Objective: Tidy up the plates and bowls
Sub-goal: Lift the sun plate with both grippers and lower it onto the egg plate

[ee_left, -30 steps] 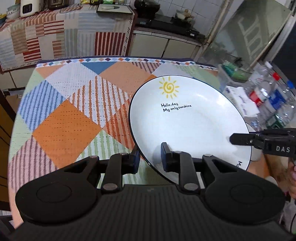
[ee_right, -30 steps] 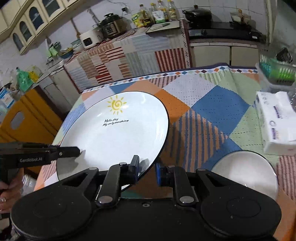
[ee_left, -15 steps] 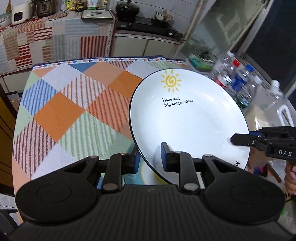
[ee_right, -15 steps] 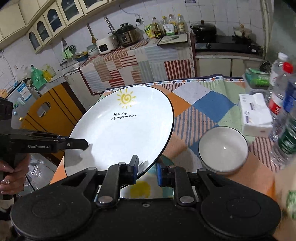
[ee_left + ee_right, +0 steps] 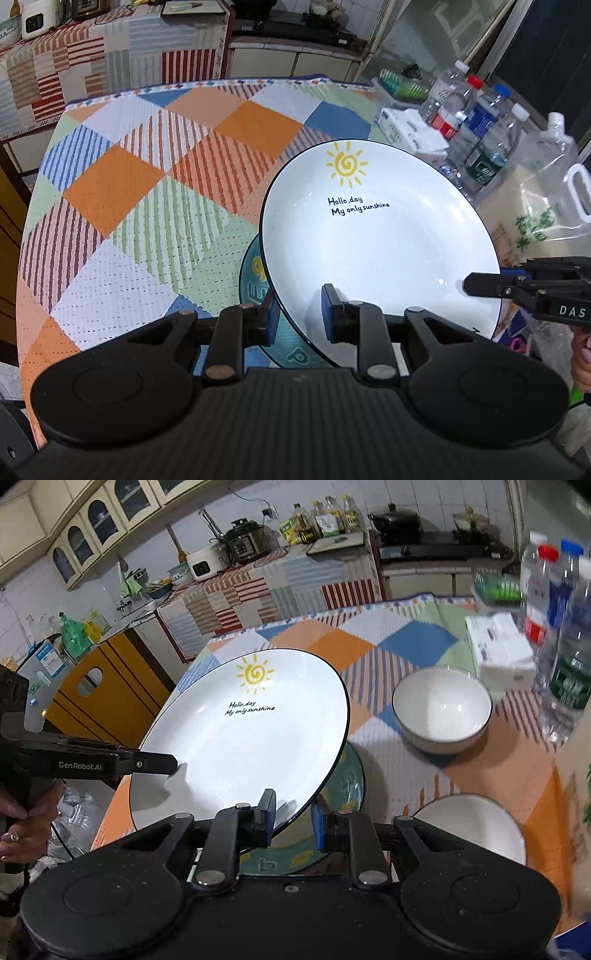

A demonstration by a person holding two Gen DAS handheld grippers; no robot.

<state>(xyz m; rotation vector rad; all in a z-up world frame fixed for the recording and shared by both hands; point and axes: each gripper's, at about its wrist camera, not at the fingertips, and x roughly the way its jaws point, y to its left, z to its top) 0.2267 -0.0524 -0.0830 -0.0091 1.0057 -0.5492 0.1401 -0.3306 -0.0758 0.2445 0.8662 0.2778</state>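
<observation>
Sun-print plate [image 5: 376, 251], empty, pinched at opposite rims by both grippers' fingers [image 5: 332, 314], above teal plate [image 5: 351, 775].

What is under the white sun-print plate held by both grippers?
Under the white sun-print plate lies a teal patterned plate with yellow motifs on the checked tablecloth. Most of its surface is covered, so its full design cannot be seen.

table: patchwork cloth [image 5: 147, 192] covers it
under right gripper [image 5: 293, 821]: teal plate [image 5: 352, 775]
ahead-right: white bowl [image 5: 441, 709], tissue pack [image 5: 502, 650], bottles [image 5: 565, 672]
</observation>
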